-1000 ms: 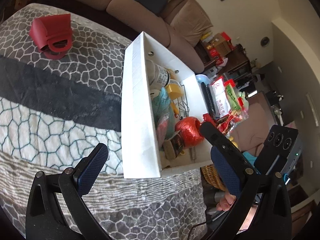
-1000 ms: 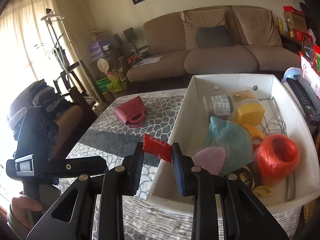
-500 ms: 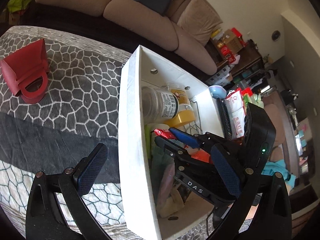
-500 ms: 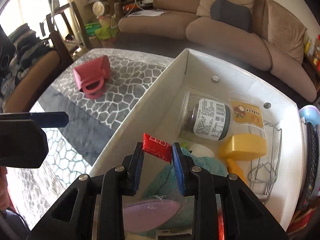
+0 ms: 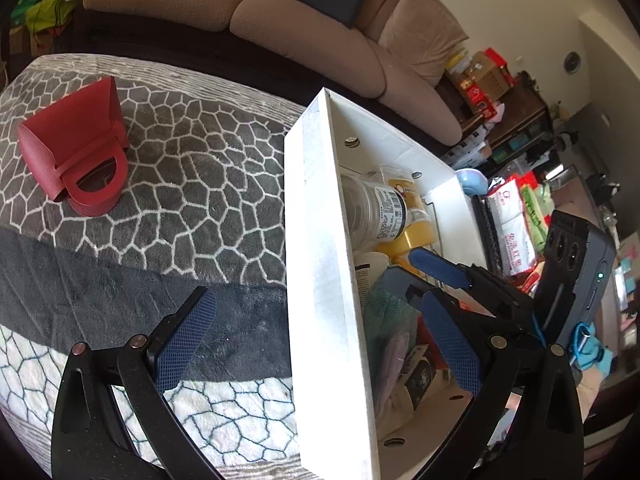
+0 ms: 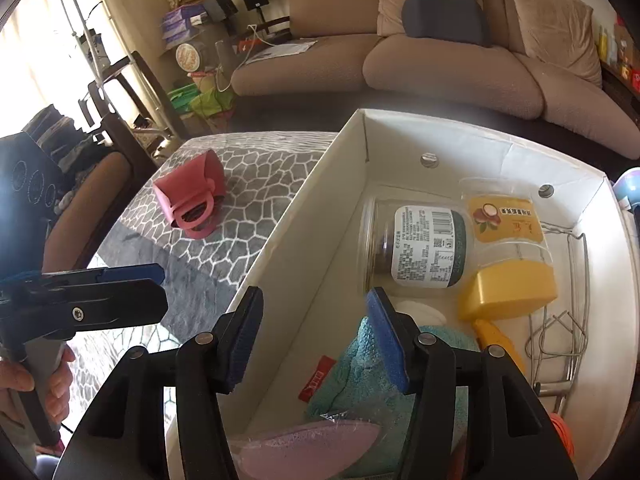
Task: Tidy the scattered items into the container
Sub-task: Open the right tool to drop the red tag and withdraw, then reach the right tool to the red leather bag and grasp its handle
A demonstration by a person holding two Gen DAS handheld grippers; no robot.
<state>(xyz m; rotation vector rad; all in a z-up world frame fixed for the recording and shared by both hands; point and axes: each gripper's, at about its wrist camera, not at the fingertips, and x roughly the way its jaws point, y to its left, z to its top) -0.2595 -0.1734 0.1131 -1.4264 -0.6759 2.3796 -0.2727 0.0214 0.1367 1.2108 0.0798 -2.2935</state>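
Now right gripper (image 6: 316, 340) just opening, empty; red packet (image 6: 317, 378) half-hidden behind teal cloth (image 6: 360, 376).

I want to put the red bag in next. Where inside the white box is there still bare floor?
Bare floor in the white box: the far left corner, between the wall and the jar. Crowded: the near half, under the teal cloth.

Right gripper (image 6: 316, 338) just opened; red packet (image 6: 317, 378) lies in white box (image 6: 280, 248).
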